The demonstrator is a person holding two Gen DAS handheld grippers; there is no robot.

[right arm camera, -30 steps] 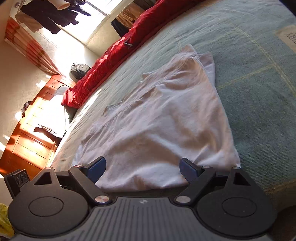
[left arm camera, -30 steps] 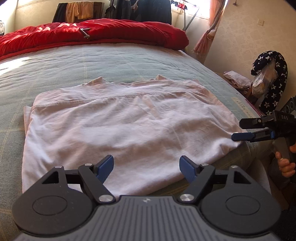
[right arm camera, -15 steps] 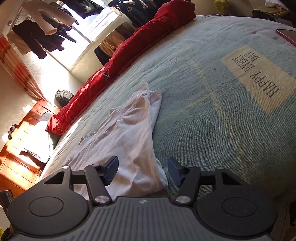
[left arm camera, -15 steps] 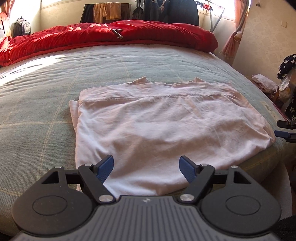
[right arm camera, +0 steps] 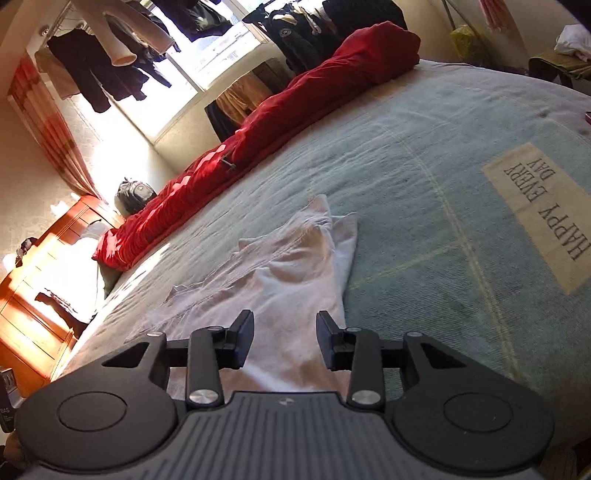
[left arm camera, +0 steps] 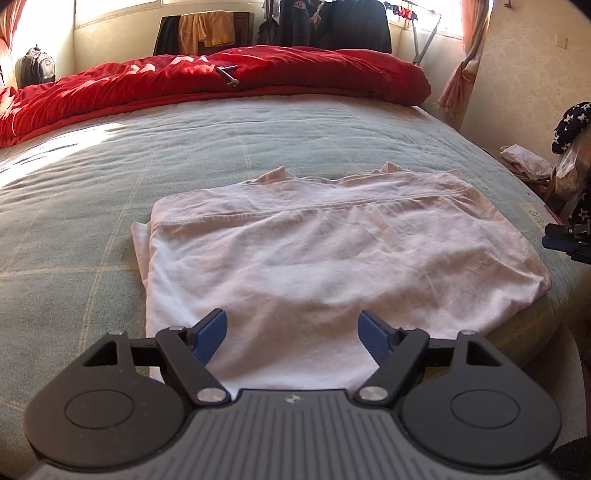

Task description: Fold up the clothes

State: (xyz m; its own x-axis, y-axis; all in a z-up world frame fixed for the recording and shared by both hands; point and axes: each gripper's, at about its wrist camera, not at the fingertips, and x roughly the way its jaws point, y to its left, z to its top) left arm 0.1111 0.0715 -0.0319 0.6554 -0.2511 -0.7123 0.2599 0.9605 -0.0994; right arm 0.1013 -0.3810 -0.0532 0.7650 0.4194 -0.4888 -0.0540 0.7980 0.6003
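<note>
A pale pink shirt (left arm camera: 332,258) lies folded flat on the grey-green bedspread (left arm camera: 110,192), its collar toward the far side. My left gripper (left arm camera: 293,332) hovers over the shirt's near hem, open, with nothing between its blue pads. At the far right edge of the left wrist view sits my right gripper (left arm camera: 565,242), beside the shirt's right side. In the right wrist view the right gripper (right arm camera: 284,336) is over the near end of the shirt (right arm camera: 291,277). Its jaws are closing, and cloth shows in the gap, but the pads do not press on it.
A red duvet (left arm camera: 221,85) is bunched along the bed's far side. A "HAPPY EVERY DAY" patch (right arm camera: 546,210) marks the bedspread to the right. A wooden dresser (right arm camera: 40,295) and a backpack (right arm camera: 133,192) stand beyond the bed. Clothes hang by the window (left arm camera: 332,22).
The right gripper's jaws have narrowed and its view has swung right across the bed. In the left view the shirt has shifted right and the right gripper has slid toward the frame's edge.
</note>
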